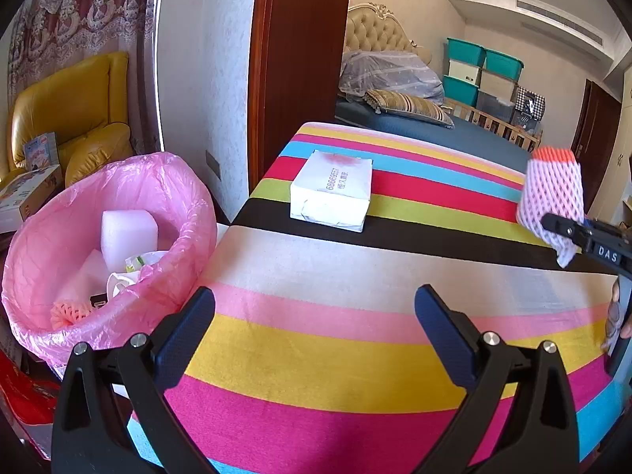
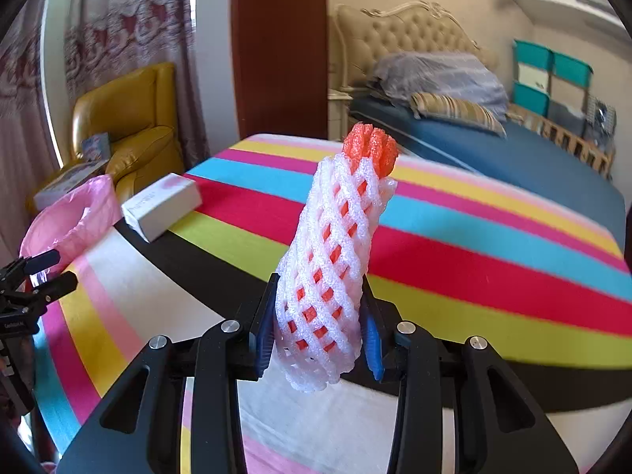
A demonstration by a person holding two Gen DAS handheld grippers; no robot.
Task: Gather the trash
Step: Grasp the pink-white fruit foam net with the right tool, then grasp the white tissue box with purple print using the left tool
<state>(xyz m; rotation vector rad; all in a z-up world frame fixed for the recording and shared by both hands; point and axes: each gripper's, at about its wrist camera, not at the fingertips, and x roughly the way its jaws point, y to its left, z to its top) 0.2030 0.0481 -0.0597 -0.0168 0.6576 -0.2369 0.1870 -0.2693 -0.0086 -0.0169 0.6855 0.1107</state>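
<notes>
Foam net sleeve (image 2: 331, 276), white over an orange one, clamped upright between the right gripper (image 2: 320, 339) fingers, held above the striped cloth (image 2: 474, 245) at the near right.

Far left: yellow armchair (image 1: 75, 106) against the lace curtain (image 1: 79, 8), boxes (image 1: 27, 193) stacked beside it. Next, bin with pink bag (image 1: 43, 217) just beside the table's left edge, holding a white foam block (image 1: 128, 233), an orange net (image 1: 67, 314) and other scraps. Near centre: left gripper (image 1: 316, 328), fingers wide apart, nothing between them, hanging over the cloth. Middle of the table: white paper-wrapped packet (image 1: 331, 193), lying flat, well apart from both grippers. Beyond it, wooden door frame (image 1: 276, 59) and bed (image 1: 414, 118) with padded headboard. Far right: teal and white storage boxes (image 1: 482, 71) stacked along the wall.
</notes>
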